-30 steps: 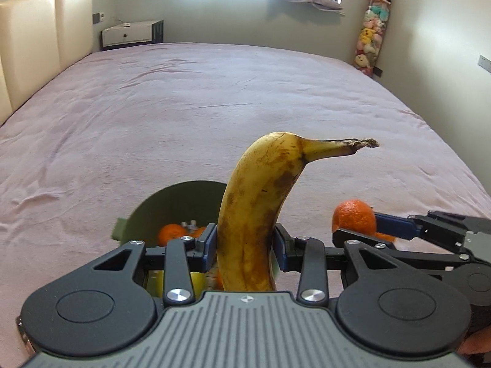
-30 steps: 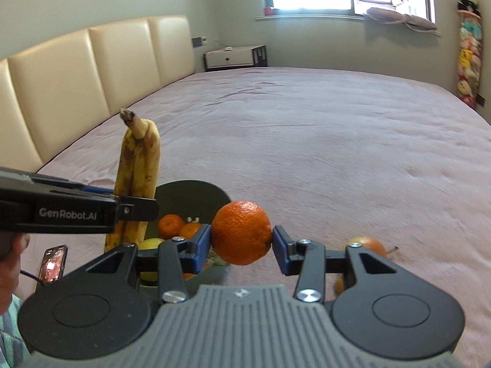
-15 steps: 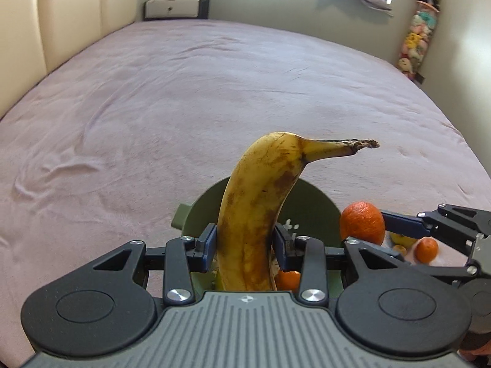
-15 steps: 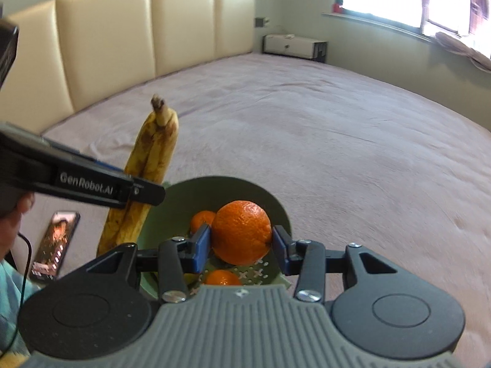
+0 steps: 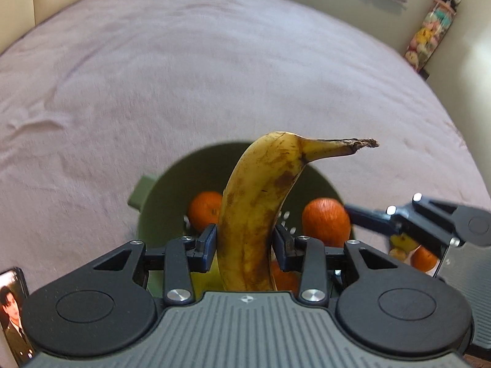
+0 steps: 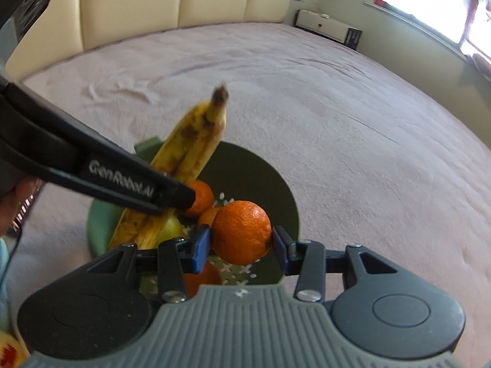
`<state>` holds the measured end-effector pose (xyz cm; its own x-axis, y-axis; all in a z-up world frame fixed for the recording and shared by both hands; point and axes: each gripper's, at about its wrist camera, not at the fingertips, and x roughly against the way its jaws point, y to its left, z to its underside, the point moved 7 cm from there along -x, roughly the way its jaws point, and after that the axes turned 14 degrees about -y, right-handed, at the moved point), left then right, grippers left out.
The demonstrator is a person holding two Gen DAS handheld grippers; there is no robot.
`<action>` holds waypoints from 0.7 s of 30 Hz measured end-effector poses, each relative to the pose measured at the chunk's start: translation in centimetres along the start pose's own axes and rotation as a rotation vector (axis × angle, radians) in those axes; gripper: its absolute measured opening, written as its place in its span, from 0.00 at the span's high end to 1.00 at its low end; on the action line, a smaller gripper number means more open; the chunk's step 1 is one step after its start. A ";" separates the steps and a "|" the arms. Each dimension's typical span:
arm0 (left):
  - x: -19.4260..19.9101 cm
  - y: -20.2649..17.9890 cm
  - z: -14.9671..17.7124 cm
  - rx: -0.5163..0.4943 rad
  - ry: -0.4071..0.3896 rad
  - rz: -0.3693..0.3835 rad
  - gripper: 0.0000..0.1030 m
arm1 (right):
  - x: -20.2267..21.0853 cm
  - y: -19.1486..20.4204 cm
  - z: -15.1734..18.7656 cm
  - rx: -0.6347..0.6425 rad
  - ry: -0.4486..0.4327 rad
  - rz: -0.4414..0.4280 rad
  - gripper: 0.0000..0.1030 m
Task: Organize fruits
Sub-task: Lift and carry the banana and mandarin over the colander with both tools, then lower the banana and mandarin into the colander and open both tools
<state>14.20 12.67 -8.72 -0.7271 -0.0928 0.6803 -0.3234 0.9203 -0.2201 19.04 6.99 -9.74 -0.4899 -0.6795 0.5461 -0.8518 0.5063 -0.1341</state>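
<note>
My left gripper [image 5: 245,242] is shut on a spotted yellow banana [image 5: 260,202] and holds it upright over a green colander bowl [image 5: 165,205] on the bed. My right gripper [image 6: 242,242] is shut on a large orange [image 6: 242,231] and holds it over the same bowl [image 6: 254,171]. The bowl holds several oranges [image 5: 204,210] and a yellow-green fruit [image 6: 170,230]. In the right wrist view the banana [image 6: 190,147] leans in the left gripper, which reaches in from the left.
The bowl sits on a wide mauve bedspread [image 5: 214,76]. More fruit [image 5: 411,251] lies on the bed to the right of the bowl. A phone [image 5: 12,312] lies at the left. A cream headboard [image 6: 184,0] stands at the far side.
Both grippers have moved forward and tipped down over the bowl, each still holding its fruit. The bowl now sits under both of them.
</note>
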 end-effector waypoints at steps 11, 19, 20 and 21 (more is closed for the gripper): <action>-1.5 -0.9 1.2 0.004 0.048 0.021 0.58 | -2.2 -0.1 1.3 0.138 0.060 -0.041 0.60; -2.4 -1.7 1.9 -0.007 0.045 0.042 0.59 | -2.3 -0.6 1.5 0.157 0.069 -0.052 0.60; -2.4 -1.6 1.9 -0.005 0.044 0.043 0.59 | -2.2 -0.5 1.4 0.164 0.068 -0.053 0.60; -2.5 -1.6 1.9 -0.001 0.039 0.046 0.58 | -2.0 -0.5 1.5 0.173 0.066 -0.055 0.60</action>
<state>15.39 10.67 -11.40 -0.7167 -0.0358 0.6964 -0.2901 0.9235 -0.2511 20.13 7.33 -11.97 -0.4334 -0.6643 0.6090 -0.8989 0.3668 -0.2396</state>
